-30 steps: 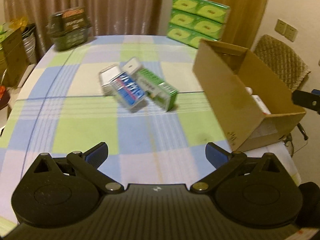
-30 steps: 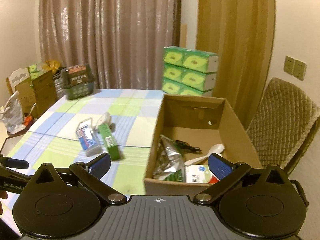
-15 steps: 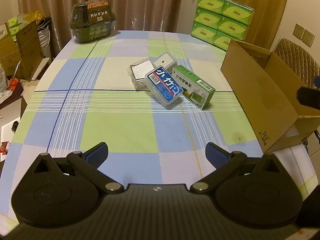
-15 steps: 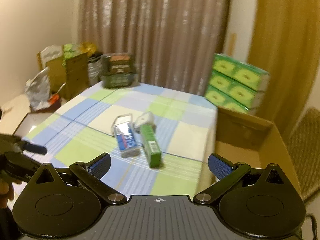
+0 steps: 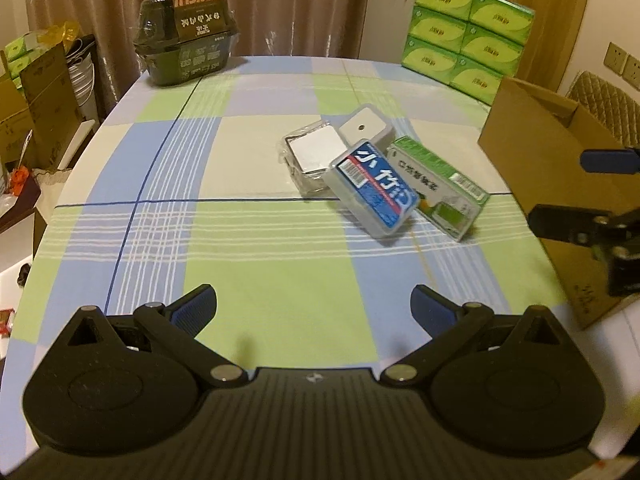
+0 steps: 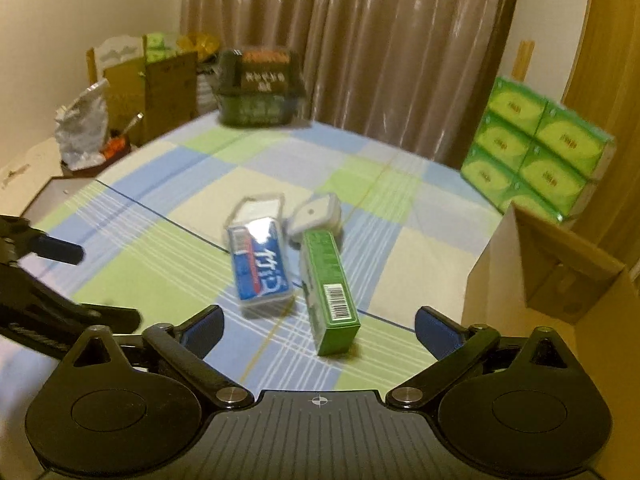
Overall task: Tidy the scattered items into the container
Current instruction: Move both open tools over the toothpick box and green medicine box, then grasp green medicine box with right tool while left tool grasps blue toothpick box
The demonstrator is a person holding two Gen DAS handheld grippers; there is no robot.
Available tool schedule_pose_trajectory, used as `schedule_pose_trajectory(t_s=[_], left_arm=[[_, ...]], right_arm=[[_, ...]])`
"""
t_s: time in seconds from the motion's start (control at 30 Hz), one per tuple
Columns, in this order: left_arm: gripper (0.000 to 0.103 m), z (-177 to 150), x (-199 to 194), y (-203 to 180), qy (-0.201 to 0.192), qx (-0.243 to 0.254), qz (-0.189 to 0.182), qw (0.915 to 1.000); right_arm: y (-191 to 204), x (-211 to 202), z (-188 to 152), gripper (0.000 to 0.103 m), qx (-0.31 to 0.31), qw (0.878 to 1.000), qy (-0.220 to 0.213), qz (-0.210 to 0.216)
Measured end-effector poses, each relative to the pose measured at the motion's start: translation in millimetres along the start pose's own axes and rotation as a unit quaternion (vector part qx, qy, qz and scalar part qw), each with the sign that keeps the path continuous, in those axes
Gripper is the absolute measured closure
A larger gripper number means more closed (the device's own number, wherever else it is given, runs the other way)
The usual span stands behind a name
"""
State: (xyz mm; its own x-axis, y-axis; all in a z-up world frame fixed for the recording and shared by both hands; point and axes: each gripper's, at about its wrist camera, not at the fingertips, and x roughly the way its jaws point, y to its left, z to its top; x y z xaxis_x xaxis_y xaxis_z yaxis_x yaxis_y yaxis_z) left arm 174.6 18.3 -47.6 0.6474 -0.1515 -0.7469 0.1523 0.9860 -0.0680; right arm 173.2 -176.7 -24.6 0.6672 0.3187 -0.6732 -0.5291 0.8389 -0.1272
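Note:
Several small items lie clustered mid-table: a clear plastic case with a blue label (image 5: 374, 188) (image 6: 260, 266), a green carton (image 5: 438, 186) (image 6: 330, 290), a white square box (image 5: 364, 128) (image 6: 316, 214) and a clear box with a white lid (image 5: 314, 152) (image 6: 258, 208). The open cardboard box (image 5: 548, 176) (image 6: 520, 272) stands at the table's right. My left gripper (image 5: 314, 308) is open and empty, hovering above the near table. My right gripper (image 6: 318, 326) is open and empty, just short of the green carton.
A dark green packaged tub (image 5: 186, 36) (image 6: 260, 88) sits at the table's far left edge. Stacked green tissue packs (image 5: 468, 28) (image 6: 536, 160) stand at the far right. Cardboard boxes and bags (image 6: 132, 92) crowd the floor left of the checked tablecloth (image 5: 248, 248).
The right gripper has swung left from over the cardboard box toward the clustered items. The left gripper's view has shifted so the items sit further right and closer.

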Motion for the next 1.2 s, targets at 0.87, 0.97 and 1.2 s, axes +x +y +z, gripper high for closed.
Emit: schedule_pose_trajectory(t_s=[0.87,0.97,1.2], left_arm=[[0.005,21,82,8,0.004,-0.009,-0.031,0.9995],[0.005,20,76,12,0.000,-0.016,-0.036,0.9992],[0.005,16,60,17,-0.006,-0.028,-0.048,0.9984]], right_arm=[[-12,100,1,0.075,-0.021,0.997,0.066,0.036],[-5,92,-3,0.075,-0.024,0.996,0.066,0.059],[12,63,-17,0.076,-0.033,0.990,0.068,0.118]])
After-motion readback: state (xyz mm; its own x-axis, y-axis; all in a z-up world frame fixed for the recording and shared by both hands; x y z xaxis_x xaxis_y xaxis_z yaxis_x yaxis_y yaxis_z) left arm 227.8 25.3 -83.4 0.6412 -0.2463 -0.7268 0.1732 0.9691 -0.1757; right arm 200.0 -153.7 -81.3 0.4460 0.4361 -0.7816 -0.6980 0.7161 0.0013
